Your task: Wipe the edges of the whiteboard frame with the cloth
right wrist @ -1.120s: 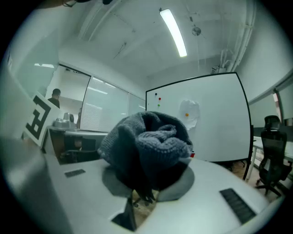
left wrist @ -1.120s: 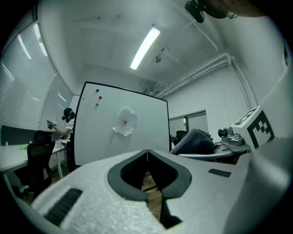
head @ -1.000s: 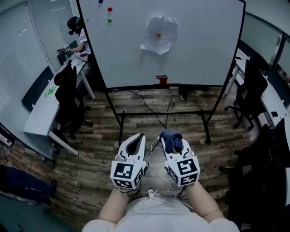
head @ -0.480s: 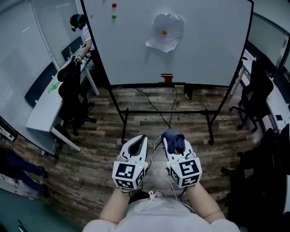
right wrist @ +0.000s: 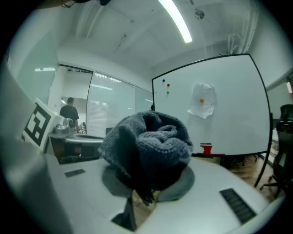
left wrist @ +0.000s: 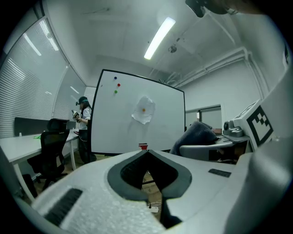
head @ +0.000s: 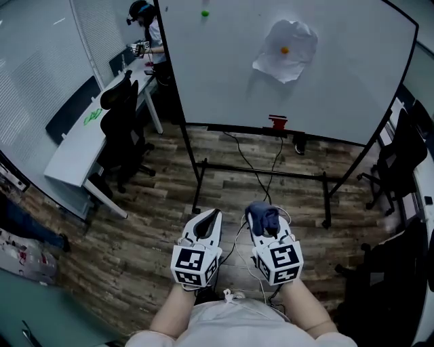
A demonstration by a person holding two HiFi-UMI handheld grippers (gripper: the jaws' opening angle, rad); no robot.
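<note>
Floor: wood-look planks [head: 156, 223] run under everything in the head view.
Whiteboard: the board [head: 230, 74] stands upright, well apart from both grippers, with floor between.
Whiteboard frame: a thin black edge [head: 171, 68] runs round the white face; neither gripper touches it.
Desk: a long white desk [head: 81, 152] lies to the left of the board.
Stand: the board's black legs and crossbar [head: 264, 173] sit between the grippers and the board, with cables trailing over the floor there.
Chairs: a black office chair [head: 122, 129] stands at the desk; more dark chairs [head: 400, 156] are at the right edge.
Person: someone [head: 152, 27] stands at the far end of the desk, just beside the board's left edge.
Paper: a crumpled white sheet [head: 278, 64] hangs on the upper right of the board, under an orange magnet [head: 285, 49].
Left gripper: held low and close to the body [head: 214, 214], side by side with the right one; its own view [left wrist: 147, 153] shows the tips brought together, a dark hollow behind them and nothing in it.
Right gripper: held low too [head: 264, 222]; its fingers pinch the cloth, whose bunched bulk covers the tips [right wrist: 149, 180].
Cloth: a dark blue-grey knitted wad [head: 263, 215], crumpled into folds [right wrist: 151, 146] and rising above the right gripper's jaws.
Red object: small [head: 277, 123], at the middle of the board's bottom edge; I cannot tell what it is.
Green magnet: a dot [head: 205, 13] near the board's top left.
</note>
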